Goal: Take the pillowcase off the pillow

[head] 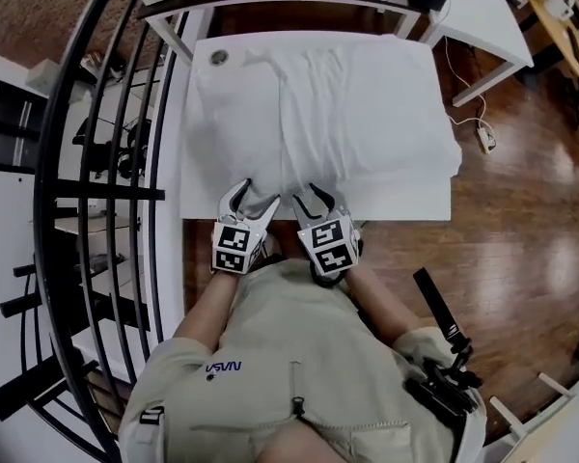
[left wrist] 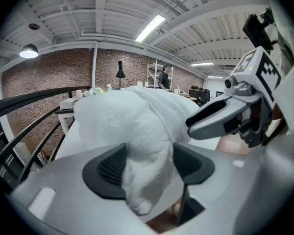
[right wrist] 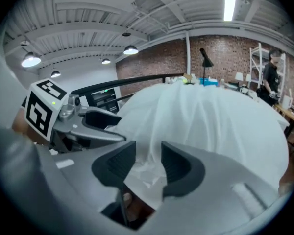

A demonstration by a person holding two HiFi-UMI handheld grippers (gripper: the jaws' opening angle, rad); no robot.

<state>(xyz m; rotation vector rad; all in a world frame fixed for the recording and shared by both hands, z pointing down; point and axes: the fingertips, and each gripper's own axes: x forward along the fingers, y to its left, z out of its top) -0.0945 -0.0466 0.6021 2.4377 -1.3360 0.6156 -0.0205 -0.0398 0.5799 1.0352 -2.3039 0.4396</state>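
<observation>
White pillowcase (head: pixel 367 114) covers the pillow (head: pixel 261 104) on the table (head: pixel 195 177), its near edge sitting between the parted jaws of the left gripper (head: pixel 254 197) and right gripper (head: pixel 312 196), likely poised to pinch the cloth.

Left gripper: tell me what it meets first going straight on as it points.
The pillowcase: a fold of its white cloth already lies between the open jaws of the left gripper, so it would likely push deeper into it at once.
</observation>
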